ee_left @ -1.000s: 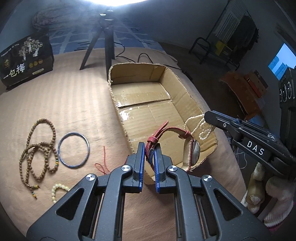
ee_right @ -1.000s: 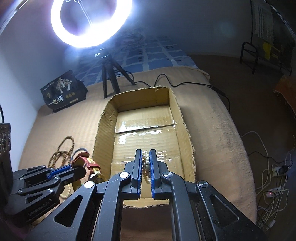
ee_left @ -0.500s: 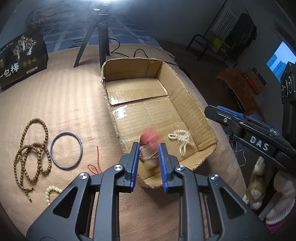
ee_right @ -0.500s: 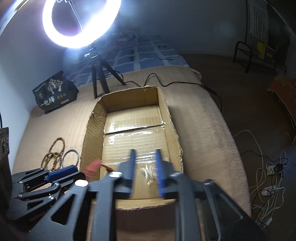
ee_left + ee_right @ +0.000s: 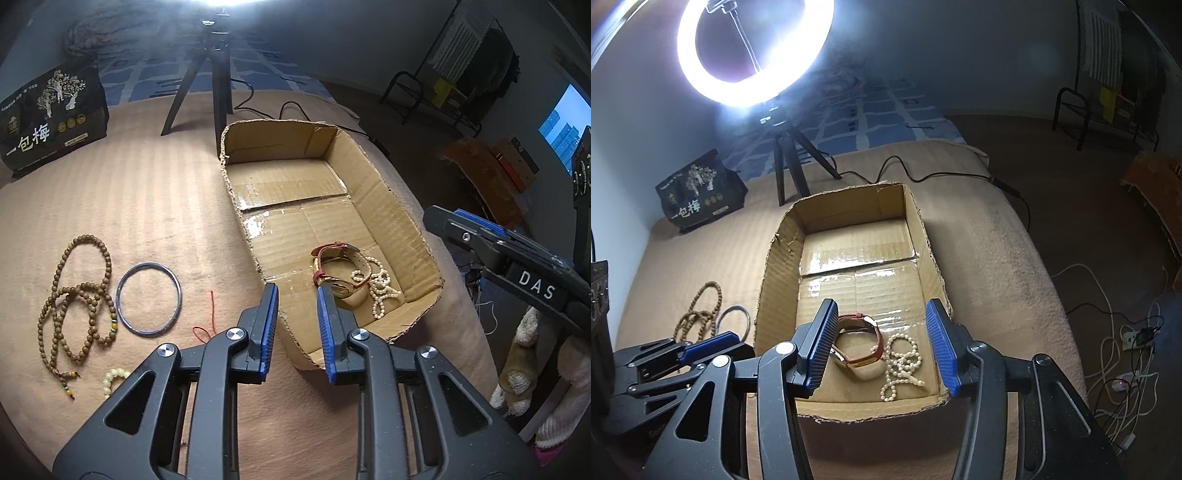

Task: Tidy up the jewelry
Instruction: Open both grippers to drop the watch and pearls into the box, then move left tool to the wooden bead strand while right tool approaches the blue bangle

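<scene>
A: We are looking at the watch (image 5: 338, 271), its red strap curling in a loop with the face tilting on its side, and the pearl string (image 5: 380, 291) bunching up pale right against it.

B: Both are lying in the cardboard box (image 5: 384, 199), near its closest wall. The far part of the box floor is sitting bare.

A: We are holding the left gripper (image 5: 295, 325) over the near left corner of the box, its jaws having just been opening and now standing a little apart with nothing between them. The right gripper (image 5: 882, 347) has just been opening too; its jaws are spreading wide over the watch and pearls, pinching neither.

B: The box is sitting on the tan bed cover (image 5: 147, 206), towards its right edge. Left of the box we are seeing open cover, then the red thread (image 5: 208, 317), the metal bangle (image 5: 149, 299), the brown bead necklace (image 5: 79, 295) and the pale bead bracelet (image 5: 112, 380) by the near left edge.
</scene>
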The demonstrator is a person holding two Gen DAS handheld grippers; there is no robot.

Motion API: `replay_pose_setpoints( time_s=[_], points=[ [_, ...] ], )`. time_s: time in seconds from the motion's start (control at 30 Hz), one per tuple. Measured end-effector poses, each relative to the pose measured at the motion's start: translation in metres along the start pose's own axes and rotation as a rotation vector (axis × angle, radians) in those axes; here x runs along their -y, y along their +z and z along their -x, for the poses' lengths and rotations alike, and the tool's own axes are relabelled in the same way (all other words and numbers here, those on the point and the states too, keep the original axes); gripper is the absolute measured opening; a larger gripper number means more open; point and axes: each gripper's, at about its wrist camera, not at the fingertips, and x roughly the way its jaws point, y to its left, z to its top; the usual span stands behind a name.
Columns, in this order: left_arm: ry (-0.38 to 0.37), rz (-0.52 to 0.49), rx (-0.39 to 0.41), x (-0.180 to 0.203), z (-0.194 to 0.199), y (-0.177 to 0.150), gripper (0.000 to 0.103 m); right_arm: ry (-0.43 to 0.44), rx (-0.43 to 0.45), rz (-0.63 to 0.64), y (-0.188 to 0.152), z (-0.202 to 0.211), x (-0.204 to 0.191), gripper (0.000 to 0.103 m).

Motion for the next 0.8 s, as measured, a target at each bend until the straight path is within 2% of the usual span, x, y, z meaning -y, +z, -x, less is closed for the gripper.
replay_pose_setpoints(
  time_s=[0.17,0.27,0.3,0.33,0.53,0.6,0.8],
  points=[
    [0.022,0.005,0.002,-0.005,0.003,-0.002,0.022,-0.006,0.022,-0.002,0.001,0.003,-0.003,0.059],
    [0.038,0.019,0.028,-0.01,0.009,-0.003,0.049,-0.001,0.03,0.006,0.003,0.006,-0.008,0.064],
    [0.046,0.024,0.041,-0.013,0.012,-0.003,0.055,0.0,0.032,0.01,0.003,0.006,-0.009,0.069],
    [0.053,0.028,0.05,-0.015,0.015,-0.003,0.057,0.0,0.036,0.014,0.004,0.007,-0.011,0.07],
    [0.073,0.054,0.053,-0.035,0.026,-0.001,0.059,0.022,0.047,0.022,0.006,0.008,-0.023,0.074],
    [0.079,0.07,0.05,-0.046,0.029,0.0,0.06,0.03,0.048,0.026,0.006,0.009,-0.027,0.08],
    [0.117,0.116,0.046,-0.081,0.04,0.001,0.06,0.073,0.051,0.058,0.007,0.01,-0.049,0.08]
  ],
)
